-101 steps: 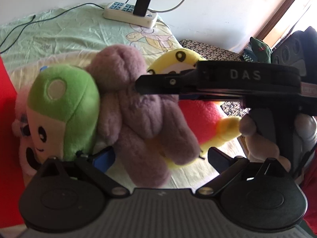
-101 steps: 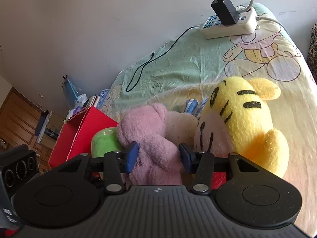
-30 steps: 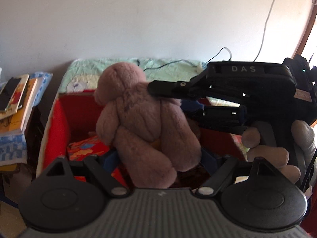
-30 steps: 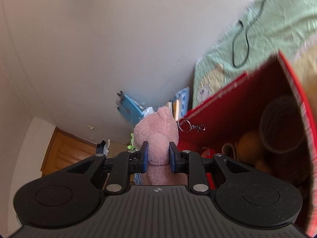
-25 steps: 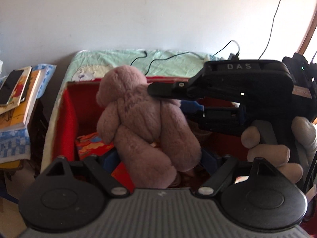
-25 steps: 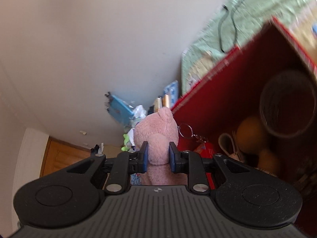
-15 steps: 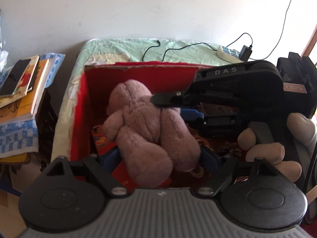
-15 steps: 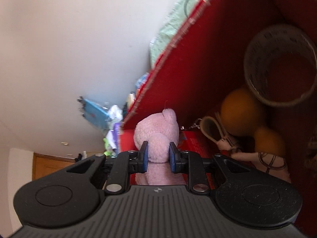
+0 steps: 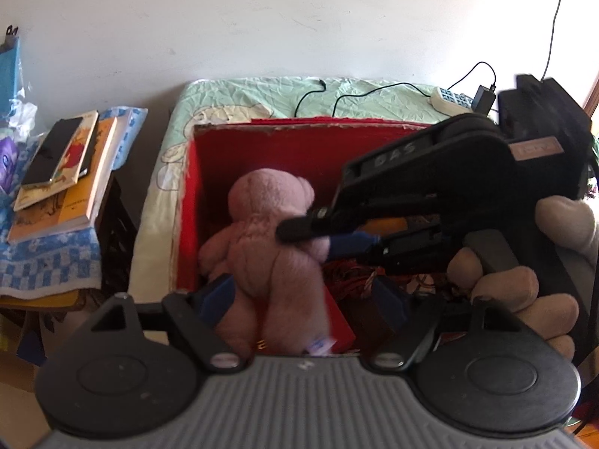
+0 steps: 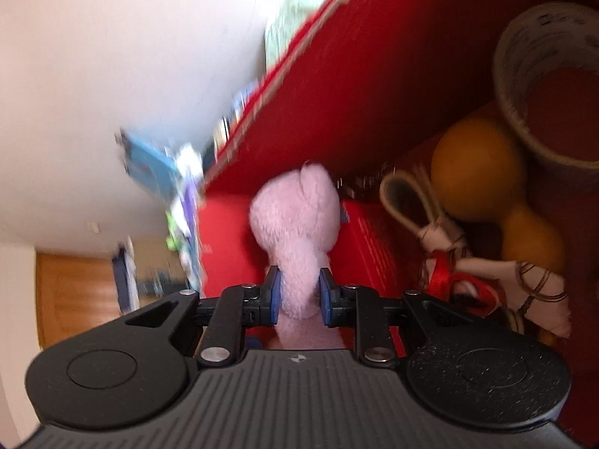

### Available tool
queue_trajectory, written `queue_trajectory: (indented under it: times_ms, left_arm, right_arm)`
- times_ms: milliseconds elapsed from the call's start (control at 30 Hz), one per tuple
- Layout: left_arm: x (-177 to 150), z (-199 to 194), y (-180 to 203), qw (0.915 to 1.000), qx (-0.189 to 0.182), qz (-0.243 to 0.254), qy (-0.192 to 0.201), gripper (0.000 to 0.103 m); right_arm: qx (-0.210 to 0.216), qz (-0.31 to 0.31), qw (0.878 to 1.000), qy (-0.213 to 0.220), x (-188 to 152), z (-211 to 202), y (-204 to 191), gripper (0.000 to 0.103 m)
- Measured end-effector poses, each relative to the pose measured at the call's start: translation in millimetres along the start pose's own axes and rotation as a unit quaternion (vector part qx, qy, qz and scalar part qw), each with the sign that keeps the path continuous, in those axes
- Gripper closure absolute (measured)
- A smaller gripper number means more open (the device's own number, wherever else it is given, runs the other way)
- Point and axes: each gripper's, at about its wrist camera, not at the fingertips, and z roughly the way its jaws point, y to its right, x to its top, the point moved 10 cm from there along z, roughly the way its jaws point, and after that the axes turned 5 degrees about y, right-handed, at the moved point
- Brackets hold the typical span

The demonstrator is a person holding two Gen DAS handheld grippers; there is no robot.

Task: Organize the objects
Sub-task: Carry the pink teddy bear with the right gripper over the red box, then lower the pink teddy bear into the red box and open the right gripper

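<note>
A pink plush bear [image 9: 269, 239] hangs head-up inside the open red box [image 9: 299, 124], which rests on a green bedsheet. My right gripper [image 10: 297, 299] is shut on the bear's [image 10: 295, 217] body, its blue pads pressing both sides. In the left wrist view that right gripper [image 9: 411, 202] reaches in from the right, held by a hand. My left gripper [image 9: 301, 295] is open and wide, its fingers either side of the bear's legs without squeezing them. The box's red wall [image 10: 374, 56] fills the right wrist view.
In the box lie a tape roll [image 10: 543, 75], an orange gourd [image 10: 479, 179], red ribbon [image 10: 449, 280] and a small red carton [image 10: 368, 243]. Left of the bed, a stack of books with a phone [image 9: 60, 164]. A power strip [image 9: 449, 99] and cables lie behind the box.
The bear, first lifted off the bed from beside other plush toys, has been lowered from above the red box down into it, still held in the right gripper. Both views now look steeply down.
</note>
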Motion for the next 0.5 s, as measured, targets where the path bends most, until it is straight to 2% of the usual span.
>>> queue_trajectory:
  times_ms: [167, 500]
  left_arm:
    - [-0.3, 2.5, -1.0, 0.9999, 0.014, 0.004, -0.004, 0.027]
    - [-5.6, 11.9, 4.4, 0.9977, 0.053, 0.027, -0.032, 0.023]
  right_arm:
    - [-0.015, -0.029, 0.999, 0.016, -0.6, -6.1, 0.1, 0.072]
    - [-0.012, -0.043, 0.997, 0.06, 7.0, -25.6, 3.3, 0.068]
